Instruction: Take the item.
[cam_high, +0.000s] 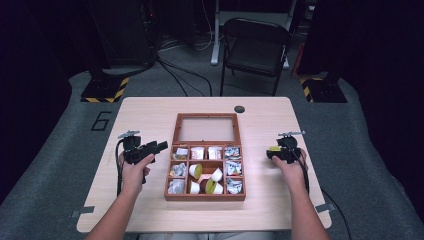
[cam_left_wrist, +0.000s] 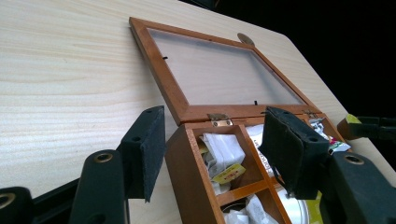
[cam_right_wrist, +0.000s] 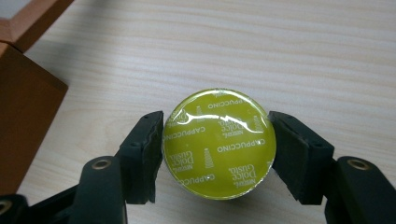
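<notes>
R tool (cam_right_wrist: 218, 144) clenched on a green-lidded coffee pod (cam_right_wrist: 218, 143), right of the wooden box (cam_high: 205, 196), low over the tabletop (cam_high: 150, 115). L tool (cam_left_wrist: 212, 149) released, nothing gripped, jaws astride the box's near-left corner.

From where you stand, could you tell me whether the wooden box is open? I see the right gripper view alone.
Observer: Yes, the wooden box is open; its lid is folded back behind it.
Operator: Where are the other capsules?
Observer: Several capsules lie in its middle compartments, packets around them.
Operator: And the other hand-held gripper?
Observer: The left hand-held gripper sits left of the box, jaws open, empty.
</notes>
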